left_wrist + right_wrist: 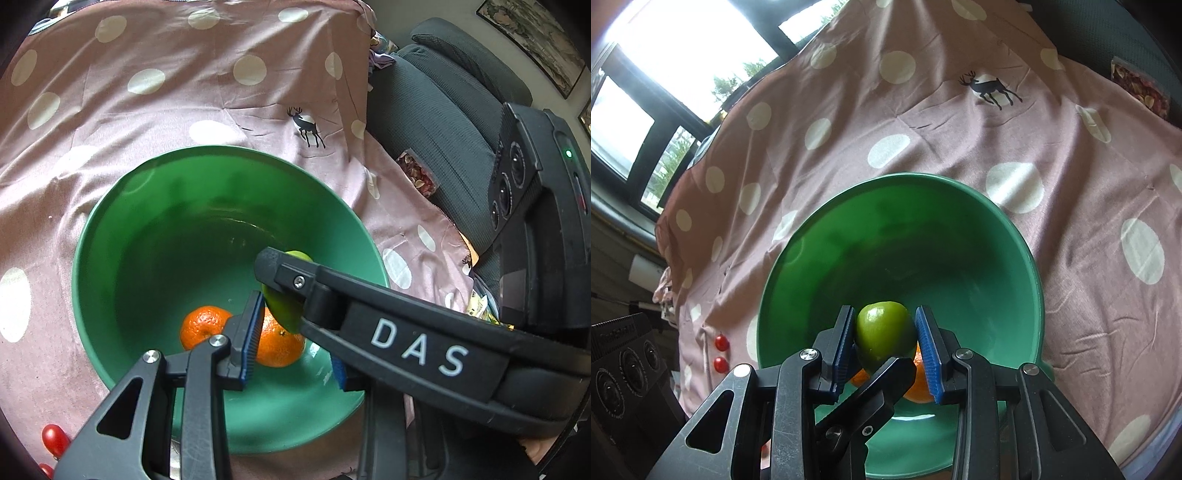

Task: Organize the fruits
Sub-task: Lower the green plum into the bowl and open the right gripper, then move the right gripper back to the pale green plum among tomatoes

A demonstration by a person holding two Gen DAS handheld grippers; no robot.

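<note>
A green fruit (882,332) is pinched in the right gripper (886,343) over the green bowl (1015,258), just above two oranges (201,326). The left gripper (295,347) is nearly pressed together, nothing visibly gripped. Release is called for next.

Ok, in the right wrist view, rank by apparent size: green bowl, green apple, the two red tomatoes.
1. Round green bowl, largest.
2. Shiny green apple, though it sits nearer the camera.
3. Two small red tomatoes, alike, not ranked.
</note>
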